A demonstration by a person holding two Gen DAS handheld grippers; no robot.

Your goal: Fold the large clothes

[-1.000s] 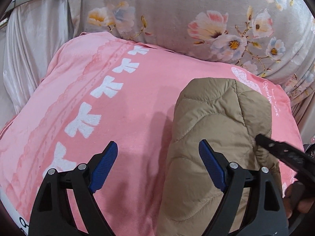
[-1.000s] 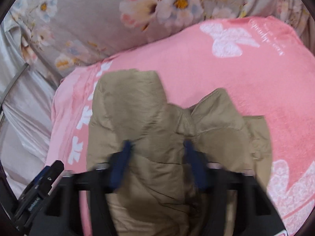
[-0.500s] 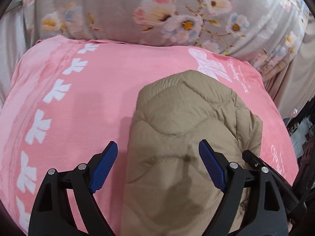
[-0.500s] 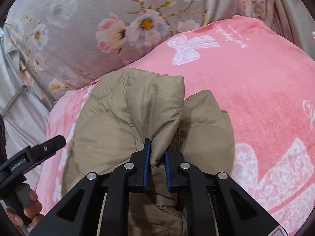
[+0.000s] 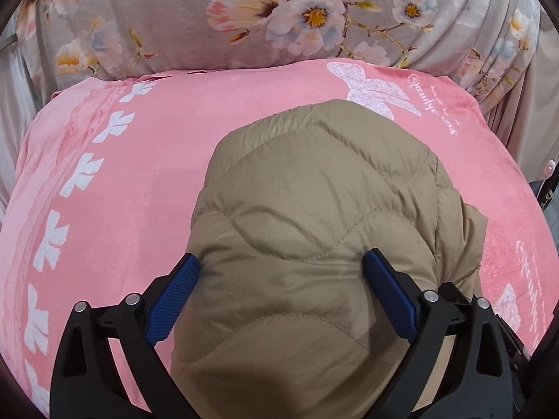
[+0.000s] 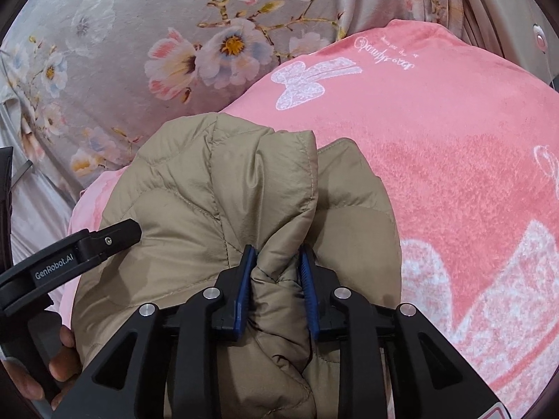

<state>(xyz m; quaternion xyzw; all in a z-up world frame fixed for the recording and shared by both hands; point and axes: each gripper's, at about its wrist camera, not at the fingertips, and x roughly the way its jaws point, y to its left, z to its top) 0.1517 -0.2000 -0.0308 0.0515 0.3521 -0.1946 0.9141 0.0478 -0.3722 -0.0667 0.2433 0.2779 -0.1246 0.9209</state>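
Item: quilted jacket (image 5: pixel 314 230), tan, padded, smooth synthetic shell with wavy stitched channels; bundled into a rounded heap on the pink blanket (image 5: pixel 139 174).

Writing: "GenRobot.AI" in white on the black body of the left gripper (image 6: pixel 104 241), seen from the right wrist view. The pink blanket carries white cursive script beside a lace-patterned butterfly motif (image 5: pixel 375 92) past the far edge of the jacket; the script is too distorted to read.

Left gripper (image 5: pixel 281 293): jaws spread wide, blue ribbed pads (image 5: pixel 173 302) pressing against either side of the jacket heap, the fabric bulging between them.

Right gripper (image 6: pixel 276 289): jaws drawn in on a bunched fold of the jacket, fabric pinched between the blue pads (image 6: pixel 244 289) and puffing out above them.

Edges and room: bare pink blanket lies left of the jacket, marked by a row of white bow prints (image 5: pixel 80 174), and more lies right of it. Beyond the jacket the blanket ends against a grey floral cloth (image 5: pixel 244 17) with pink and white blossoms.

Surface: blanket plush, short-napped, softly domed.
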